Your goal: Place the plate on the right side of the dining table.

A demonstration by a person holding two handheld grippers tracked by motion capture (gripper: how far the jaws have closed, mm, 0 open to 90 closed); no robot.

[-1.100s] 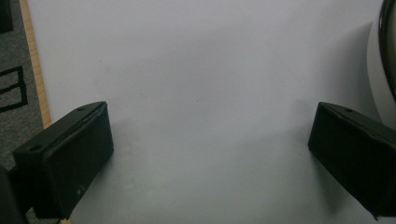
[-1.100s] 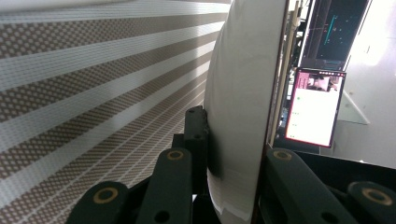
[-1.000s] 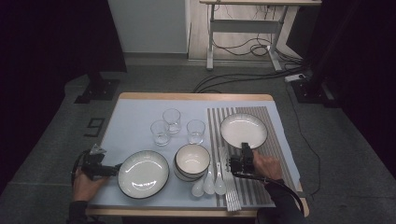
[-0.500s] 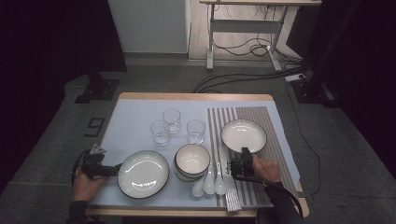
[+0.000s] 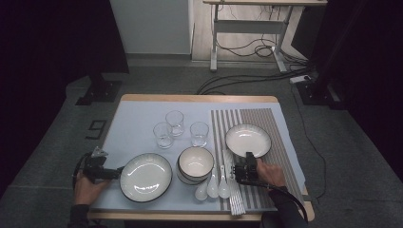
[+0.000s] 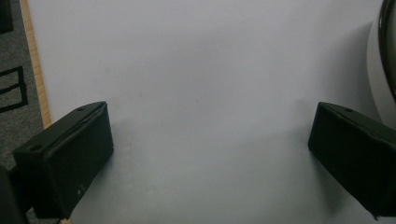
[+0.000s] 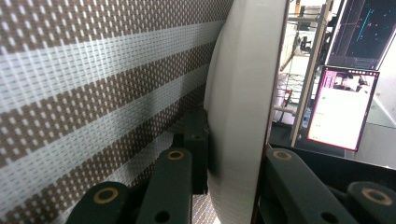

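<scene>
A: Right gripper point(image 5: 247, 160) clamped on the near rim of the shallow white ceramic plate with a thin dark edge point(image 5: 248, 139). Seen along its own jaws point(image 7: 236, 182): one jaw under the plate point(image 7: 240, 93), one over, rim pinched tight between.

B: And the plate's place?

A: Straight ahead of that gripper, lying on the brown-and-white striped woven placemat point(image 5: 280, 137), or just over it. Hard to say whether fully set down; the close view has the weave point(image 7: 93, 84) running right beneath, with almost no gap.

B: Left gripper?

A: Left gripper point(image 5: 111, 173) wide apart, gripping nothing. Only pale blue tabletop point(image 6: 196, 93) between its jaws. Second, larger white dark-rimmed plate point(image 5: 145, 176) just off its tip, rim point(image 6: 388, 46) peeking in beyond one jaw. No contact visible.

B: Progress, then?

A: Judging by the layout, a place setting about midway. Plate brought onto the placemat, apparently placed but not yet let go. Stack of white bowls point(image 5: 196, 164) just to the left of the right gripper, three white ceramic spoons point(image 5: 213, 186) beside it, pale chopsticks point(image 5: 235, 202) below on the mat edge, three clear drinking glasses point(image 5: 177, 127) farther ahead.

B: Left to do?

A: Probably release of the smaller plate, then pick-up of the larger one, with the left jaws already lined up.
</scene>
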